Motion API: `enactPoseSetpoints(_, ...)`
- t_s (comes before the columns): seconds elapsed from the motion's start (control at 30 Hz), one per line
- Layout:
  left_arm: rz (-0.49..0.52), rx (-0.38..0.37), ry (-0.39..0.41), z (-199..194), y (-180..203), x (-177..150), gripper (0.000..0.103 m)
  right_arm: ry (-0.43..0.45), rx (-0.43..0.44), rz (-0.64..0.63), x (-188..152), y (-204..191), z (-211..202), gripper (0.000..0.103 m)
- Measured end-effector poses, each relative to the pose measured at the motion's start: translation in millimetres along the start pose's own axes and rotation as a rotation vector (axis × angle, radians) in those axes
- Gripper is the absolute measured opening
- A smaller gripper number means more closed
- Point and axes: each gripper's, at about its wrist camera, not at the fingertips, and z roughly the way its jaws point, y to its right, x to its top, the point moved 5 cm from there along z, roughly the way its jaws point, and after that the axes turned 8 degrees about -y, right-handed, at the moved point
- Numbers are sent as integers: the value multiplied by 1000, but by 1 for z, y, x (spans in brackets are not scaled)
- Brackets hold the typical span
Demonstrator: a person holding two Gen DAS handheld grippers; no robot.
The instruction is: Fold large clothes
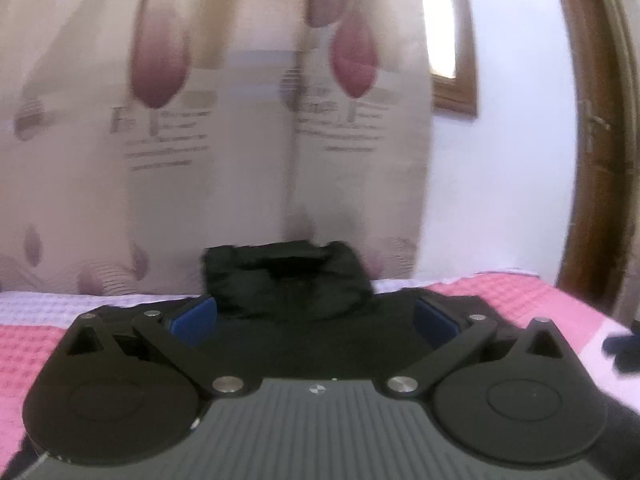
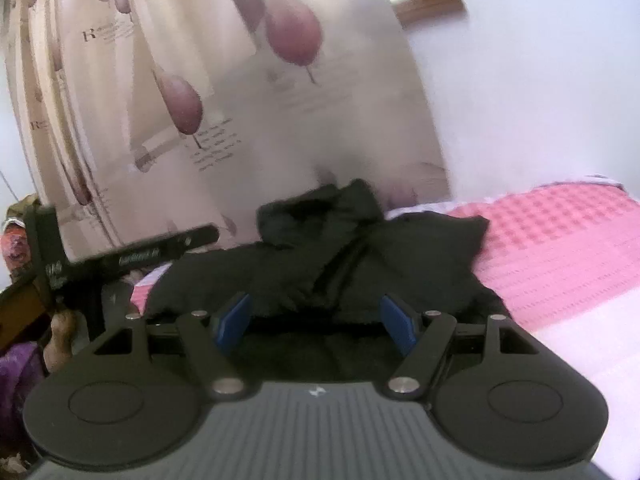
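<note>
Left wrist: left gripper (image 1: 316, 320) fingers spread wide, empty — black garment (image 1: 280, 280) bunched ahead on pink waffle bedspread (image 1: 500, 300), tulip-print curtain (image 1: 200, 120) behind.

Right wrist: right gripper (image 2: 316, 322) wide, empty (blurred) — garment (image 2: 360, 252) ahead; black tripod-like stand (image 2: 120, 256) left.

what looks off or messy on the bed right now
The black garment lies rumpled on the pink bedspread, its far end bunched into a lump instead of lying flat. Both grippers, left and right, are open above it.
</note>
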Motion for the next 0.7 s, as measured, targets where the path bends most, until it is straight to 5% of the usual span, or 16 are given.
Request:
enactPoseSetpoints(0.27, -280, 164, -42, 23, -107, -9, 103, -100, -26, 23, 46, 12, 80, 72)
enactPoseSetpoints(0.4, -384, 270, -134, 43, -154, -30, 100, -185, -39, 109, 52, 29, 136, 72)
enactPoseSetpoints(0.43, -409, 304, -165, 46, -166, -40, 98, -209, -43, 113, 50, 31, 150, 56)
enactPoseSetpoints(0.47, -450, 336, -199, 51, -179, -51, 98, -231, -59, 106, 48, 32, 164, 26)
enactPoseSetpoints(0.5, -516, 341, -223, 52, -192, -62, 99, -260, -74, 97, 45, 31, 178, 17)
enactPoseSetpoints(0.6, -684, 305, -199, 45, -218, -76, 98, -258, -101, 8, 41, 17, 195, 13)
enactPoseSetpoints(0.7, -624, 346, -174, 41, -213, -70, 97, -228, -206, -70, 42, 20, 194, 13)
